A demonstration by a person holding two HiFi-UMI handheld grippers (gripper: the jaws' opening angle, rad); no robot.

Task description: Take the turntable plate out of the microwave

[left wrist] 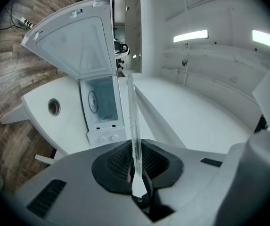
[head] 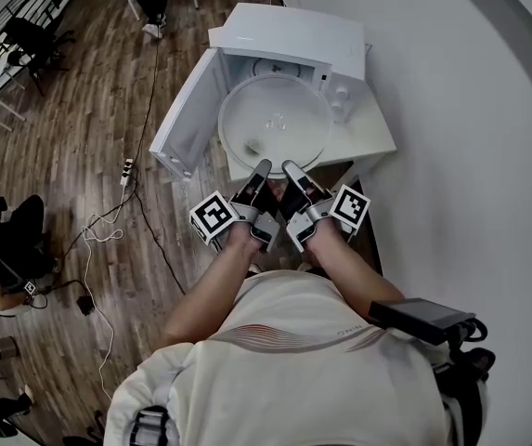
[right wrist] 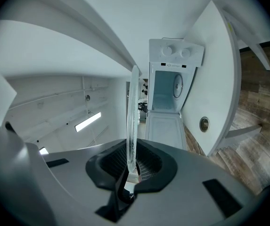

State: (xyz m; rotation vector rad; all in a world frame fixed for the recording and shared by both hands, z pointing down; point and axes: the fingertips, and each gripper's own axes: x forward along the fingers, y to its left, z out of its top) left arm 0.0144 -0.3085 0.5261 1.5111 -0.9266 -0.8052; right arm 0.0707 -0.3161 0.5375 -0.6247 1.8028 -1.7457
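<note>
The left gripper and right gripper sit side by side – each clamped on the near rim of the glass turntable plate. The plate is held level just in front of the open microwave, over the white table.

No legible text; print on the microwave too small.

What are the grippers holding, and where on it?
Left gripper and right gripper both grip the glass turntable plate by its near rim.
</note>
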